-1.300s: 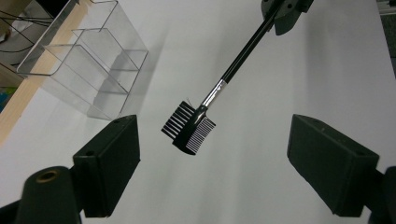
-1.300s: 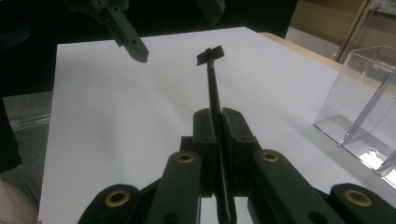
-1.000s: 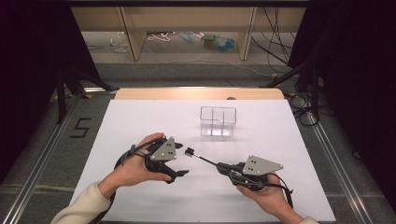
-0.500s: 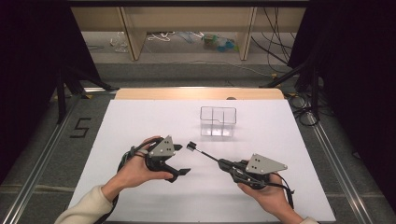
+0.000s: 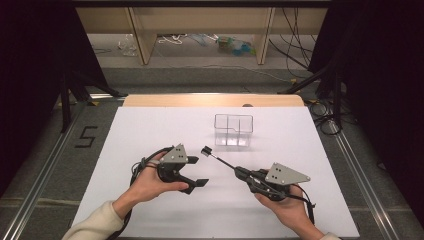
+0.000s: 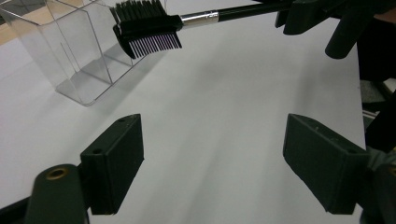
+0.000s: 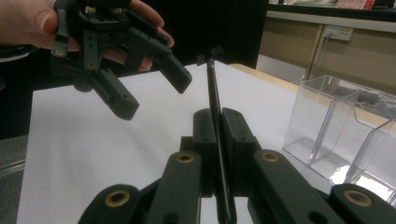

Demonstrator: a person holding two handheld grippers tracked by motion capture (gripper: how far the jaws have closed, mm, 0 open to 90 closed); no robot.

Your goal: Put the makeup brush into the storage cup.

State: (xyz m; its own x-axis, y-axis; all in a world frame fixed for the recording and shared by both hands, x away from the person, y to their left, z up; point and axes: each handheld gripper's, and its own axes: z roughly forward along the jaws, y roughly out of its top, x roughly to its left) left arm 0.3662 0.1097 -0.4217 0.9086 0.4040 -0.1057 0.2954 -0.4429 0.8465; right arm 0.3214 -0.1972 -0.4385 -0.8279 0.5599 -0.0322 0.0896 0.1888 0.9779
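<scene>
The right gripper (image 5: 239, 172) is clamped on the black handle of a brow-and-lash comb brush (image 5: 215, 157), its jaws pressed tight on the shaft in the right gripper view (image 7: 218, 140), so the picking-up is done and the tool is off the white table (image 5: 150, 125). The brush juts from that gripper toward the far left, its bristle-and-comb head (image 6: 147, 30) in the air near the middle of the table, just short of the clear acrylic organizer (image 5: 233, 131), which stands upright and empty nearer the table's far edge than its near one. I judge that the work is roughly midway: what seems left is carrying the brush the short way to the organizer and dropping it into one of its compartments, or first passing it to the other hand; which of these is meant cannot be read from the scene. The left gripper (image 5: 197, 171) holds nothing; its jaws stand wide apart over bare table in the left gripper view (image 6: 215, 163) and have just been closing a little, with nothing between them. Against the picture from a second earlier, the left gripper has drawn back from the brush: then its fingertips were right beside the brush head, now a clear gap of table separates them. The right gripper, the brush and the organizer sit where they did.
</scene>
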